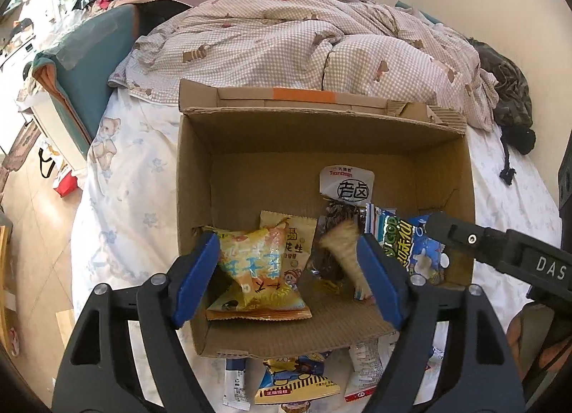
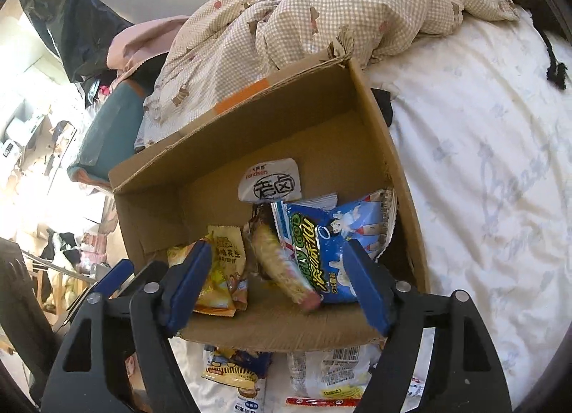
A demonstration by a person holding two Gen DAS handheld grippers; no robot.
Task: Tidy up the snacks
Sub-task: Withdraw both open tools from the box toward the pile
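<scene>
An open cardboard box (image 1: pixel 200 170) sits on the bed with several snack packets in it. My left gripper (image 1: pixel 287 245) hangs open over its near end. Between the blue pads lie a yellow packet (image 1: pixel 257 270) and a beige peanut packet (image 1: pixel 296 234). A pale, blurred packet (image 1: pixel 343 245) is loose by the right pad. My right gripper (image 2: pixel 278 246) is open too, above the box (image 2: pixel 404 177). A blue packet (image 2: pixel 332 245) leans at its right pad, and the blurred yellowish packet (image 2: pixel 282 266) is beside it, unheld. A white-topped packet (image 2: pixel 275 184) lies further in.
More loose packets (image 1: pixel 296 380) (image 2: pixel 332 370) lie on the white sheet (image 1: pixel 132 180) in front of the box. A checked quilt (image 1: pixel 286 41) is heaped behind it. A dark garment (image 1: pixel 507 91) lies at far right and a teal cushion (image 1: pixel 89 73) at the left.
</scene>
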